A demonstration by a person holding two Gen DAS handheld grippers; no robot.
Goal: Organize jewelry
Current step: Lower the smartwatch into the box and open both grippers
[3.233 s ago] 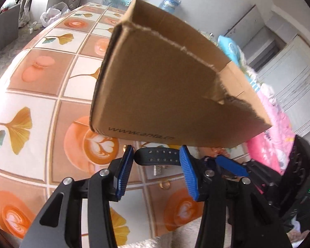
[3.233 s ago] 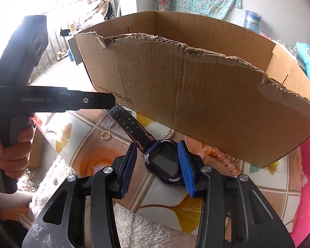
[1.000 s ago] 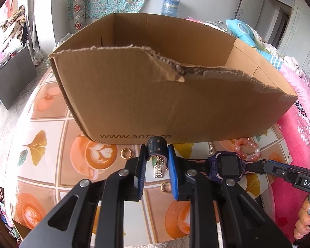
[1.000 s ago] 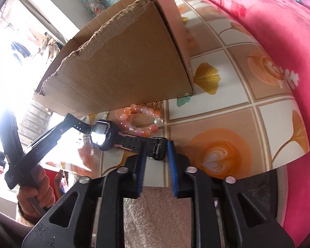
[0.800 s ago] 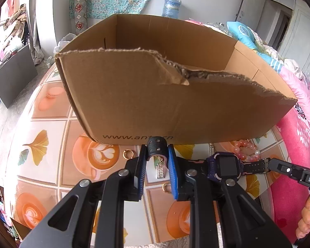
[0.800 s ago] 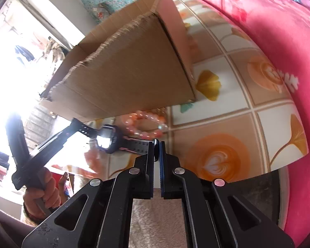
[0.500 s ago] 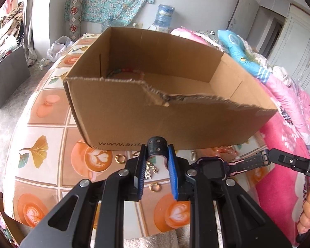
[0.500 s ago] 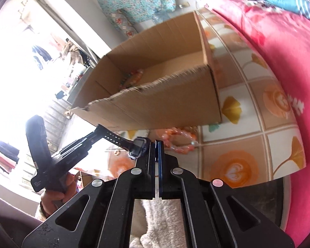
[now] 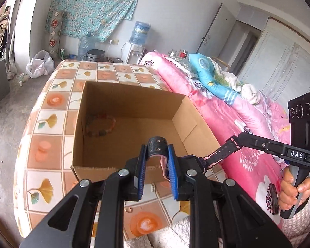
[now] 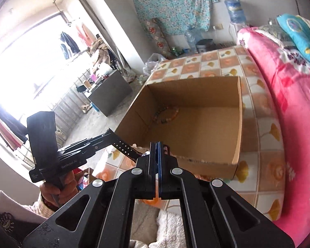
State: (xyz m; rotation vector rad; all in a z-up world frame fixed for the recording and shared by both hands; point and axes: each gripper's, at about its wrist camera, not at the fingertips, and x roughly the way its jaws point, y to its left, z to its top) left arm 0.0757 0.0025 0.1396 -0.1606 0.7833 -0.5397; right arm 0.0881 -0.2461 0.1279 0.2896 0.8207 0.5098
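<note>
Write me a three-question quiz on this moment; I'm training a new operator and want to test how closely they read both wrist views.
1. True or false: both tongs grip the same watch, one strap end each.
2. What already lies inside the cardboard box?
A. a bead bracelet
B. a gold ring
C. nothing
3. Fill in: the watch is held ____ the table, near the box's torn front edge.

Key
1. True: the left tongs pinch one strap end, the right tongs are shut on the other.
2. A: the bead bracelet lies on the box floor, near the left wall.
3. above.
</note>
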